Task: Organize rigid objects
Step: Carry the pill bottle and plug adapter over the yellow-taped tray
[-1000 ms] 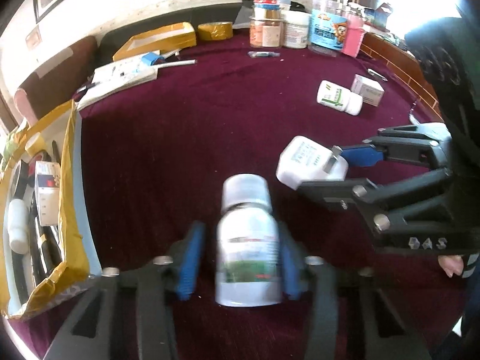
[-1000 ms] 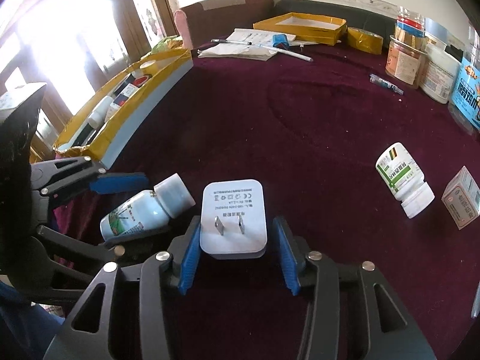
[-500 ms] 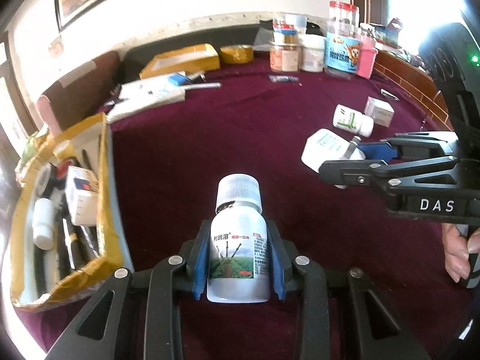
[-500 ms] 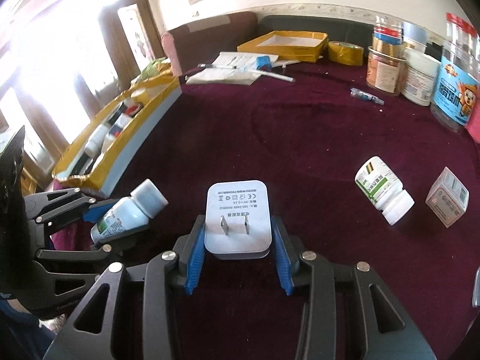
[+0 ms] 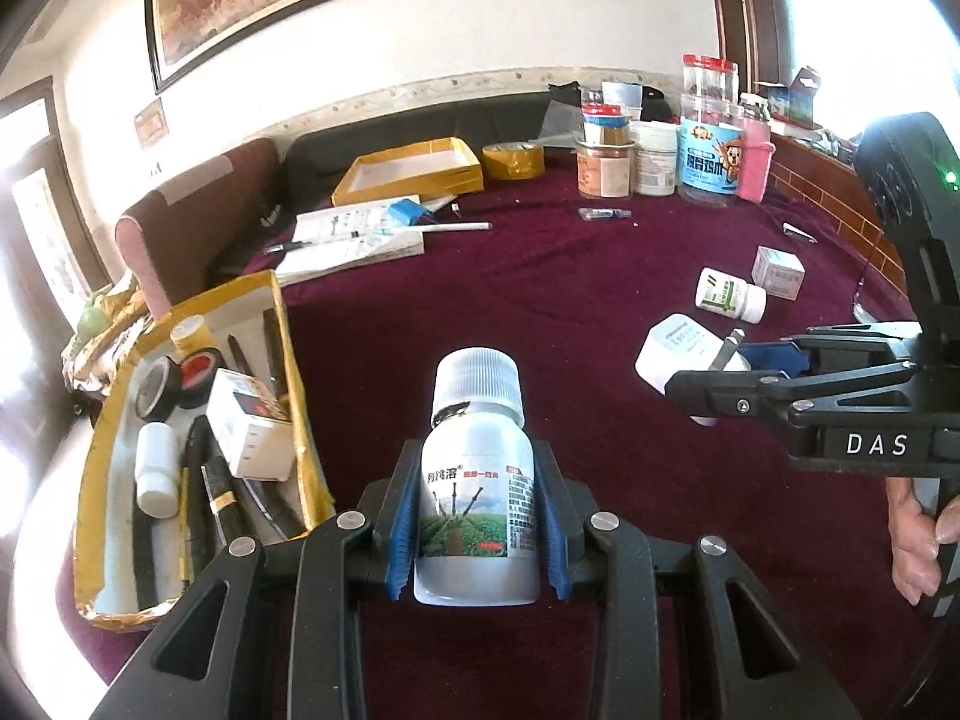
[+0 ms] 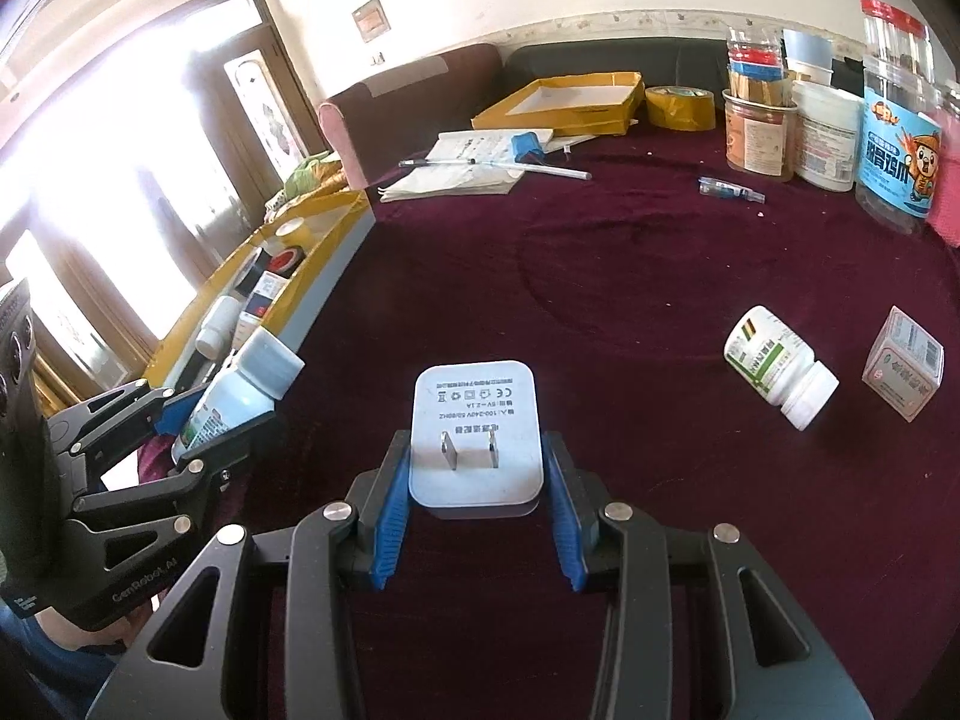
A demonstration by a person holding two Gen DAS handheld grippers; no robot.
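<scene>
Left wrist view puts the bottle [image 5: 477,480] dead centre, gripped at its label by my left tongs [image 5: 477,516], blue pads pressed on both sides, cap pointing away and clear of the maroon worktop [image 5: 540,312]. My right tongs [image 6: 477,498] are closed on the white charger [image 6: 474,441], prongs facing up, also lifted off the cloth. Off to my left sits the yellow-edged box [image 5: 303,420], already holding tape rolls, a small white bottle and a carton; I judge both items are bound there. To do that well I would carry the bottle over the near wall high enough to miss the rim, lay it in a free gap rather than on the carton, and bring the charger in afterwards so the two tongs do not cross. Out on the cloth a green-striped pill bottle [image 6: 777,366] lies on its side just beside a small carton [image 6: 903,363], both yet to be sorted. Readable writing: "DAS" on the right tongs' body, "GenRobot.AI" on the left's, and a voltage rating on the charger. The bottle label is Chinese, too small to read surely.
</scene>
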